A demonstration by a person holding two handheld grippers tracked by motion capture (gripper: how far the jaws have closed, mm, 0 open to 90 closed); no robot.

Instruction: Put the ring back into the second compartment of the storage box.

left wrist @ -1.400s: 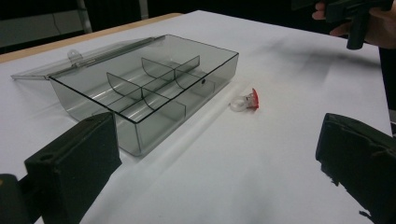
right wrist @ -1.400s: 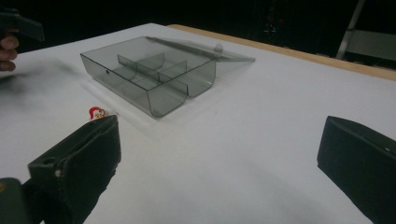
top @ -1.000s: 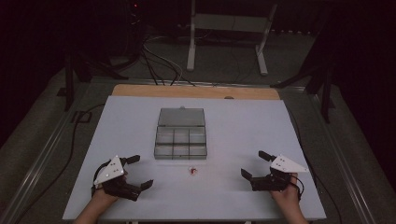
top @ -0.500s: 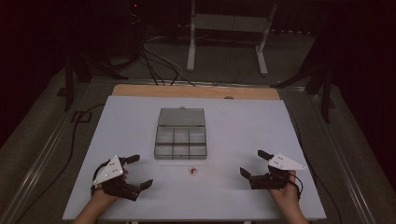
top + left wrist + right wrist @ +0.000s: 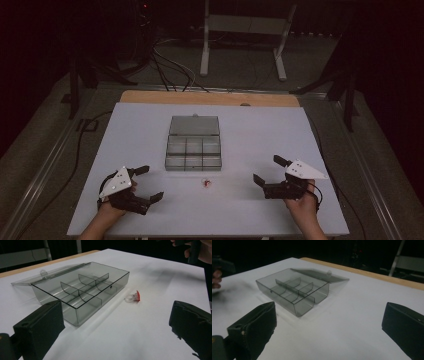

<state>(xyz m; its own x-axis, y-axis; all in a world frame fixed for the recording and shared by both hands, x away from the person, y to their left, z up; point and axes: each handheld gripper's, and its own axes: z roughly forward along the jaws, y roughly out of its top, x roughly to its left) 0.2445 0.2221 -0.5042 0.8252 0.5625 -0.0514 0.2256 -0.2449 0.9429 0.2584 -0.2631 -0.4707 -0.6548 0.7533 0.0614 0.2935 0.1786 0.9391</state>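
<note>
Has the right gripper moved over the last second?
Yes, slightly. In the high view the right gripper has eased left, toward the ring in front of the open box, its jaws wide apart over the table.

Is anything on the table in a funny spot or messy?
Just one thing: a small ring with a red top lies loose on the white table, just in front of the open clear box instead of in a compartment. Nothing looks spilled or broken.

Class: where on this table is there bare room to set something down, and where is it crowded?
Bare: both sides of the box, and between its open lid and the far edge. Crowded: the strip before it, where the ring lies between left gripper and right gripper.
</note>
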